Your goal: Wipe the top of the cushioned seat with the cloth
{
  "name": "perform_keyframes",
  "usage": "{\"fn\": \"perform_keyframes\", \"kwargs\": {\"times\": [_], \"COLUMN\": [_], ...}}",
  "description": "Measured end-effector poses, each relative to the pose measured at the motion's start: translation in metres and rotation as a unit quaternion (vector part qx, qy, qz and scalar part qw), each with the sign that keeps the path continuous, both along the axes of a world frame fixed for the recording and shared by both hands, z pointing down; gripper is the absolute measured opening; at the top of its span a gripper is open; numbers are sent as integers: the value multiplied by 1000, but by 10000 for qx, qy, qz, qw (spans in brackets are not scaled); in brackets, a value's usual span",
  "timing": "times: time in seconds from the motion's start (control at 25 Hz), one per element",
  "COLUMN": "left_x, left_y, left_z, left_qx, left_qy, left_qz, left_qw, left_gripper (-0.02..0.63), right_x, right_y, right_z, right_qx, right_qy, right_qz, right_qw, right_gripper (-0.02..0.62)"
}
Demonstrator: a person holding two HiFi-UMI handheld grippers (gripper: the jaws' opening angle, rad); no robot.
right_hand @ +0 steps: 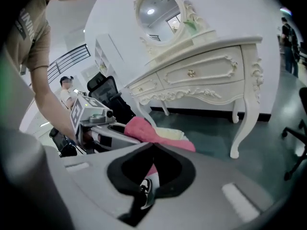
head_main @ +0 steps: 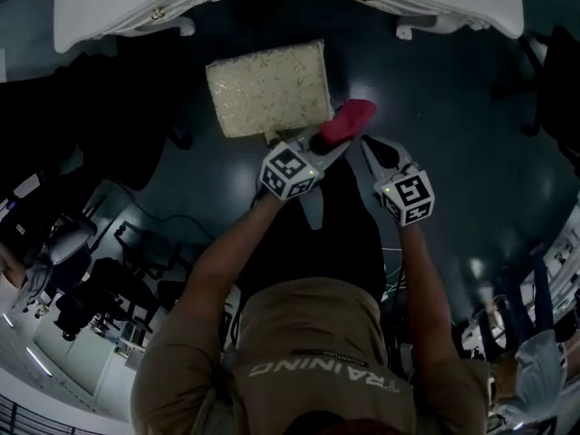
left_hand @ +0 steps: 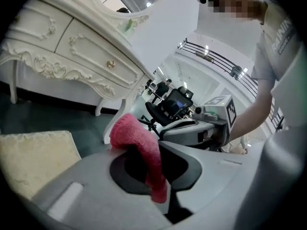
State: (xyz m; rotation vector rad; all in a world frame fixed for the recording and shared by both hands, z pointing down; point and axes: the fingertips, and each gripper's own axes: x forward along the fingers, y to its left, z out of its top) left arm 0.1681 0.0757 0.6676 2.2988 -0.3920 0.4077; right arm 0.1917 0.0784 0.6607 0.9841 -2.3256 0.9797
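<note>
Cloth (head_main: 349, 120), pink, is gripped in the left gripper's (head_main: 328, 143) jaws just beside the cream cushioned seat (head_main: 269, 89); the right gripper's (head_main: 370, 143) jaws are closed, empty.

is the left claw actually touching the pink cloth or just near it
Touching. The left gripper view shows the cloth pinched between the shut jaws of the left claw.

I see a white dresser (right_hand: 201, 75) with an oval mirror (right_hand: 157, 8) beyond the right tongs (right_hand: 152, 145). A black office chair (right_hand: 104, 87) stands to their left.
</note>
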Motion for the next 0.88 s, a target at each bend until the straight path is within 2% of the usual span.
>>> {"fn": "perform_keyframes", "kwargs": {"times": [0.16, 0.32, 0.48, 0.64, 0.88], "left_x": [-33, -70, -103, -129, -160], "left_y": [0, 6, -7, -21, -29], "left_z": [-54, -112, -163, -215, -289], "left_qx": [203, 234, 602, 974, 1420], "left_qy": [5, 42, -109, -145, -113], "left_qz": [-267, -772, -1196, -1521, -1757], "left_qw": [9994, 9967, 9909, 9835, 9741], "left_gripper": [38, 38, 38, 38, 38], "right_x": [-27, -60, -87, -102, -110], "right_y": [-7, -4, -19, -34, -47], "right_z": [-50, -107, -162, -208, -279], "right_qx": [162, 261, 693, 977, 1336], "right_qy": [-239, -299, -228, -311, -349], "right_qz": [0, -256, -538, -403, 31], "right_qw": [9996, 9989, 9959, 9939, 9904], "right_gripper": [5, 5, 5, 5, 5]}}
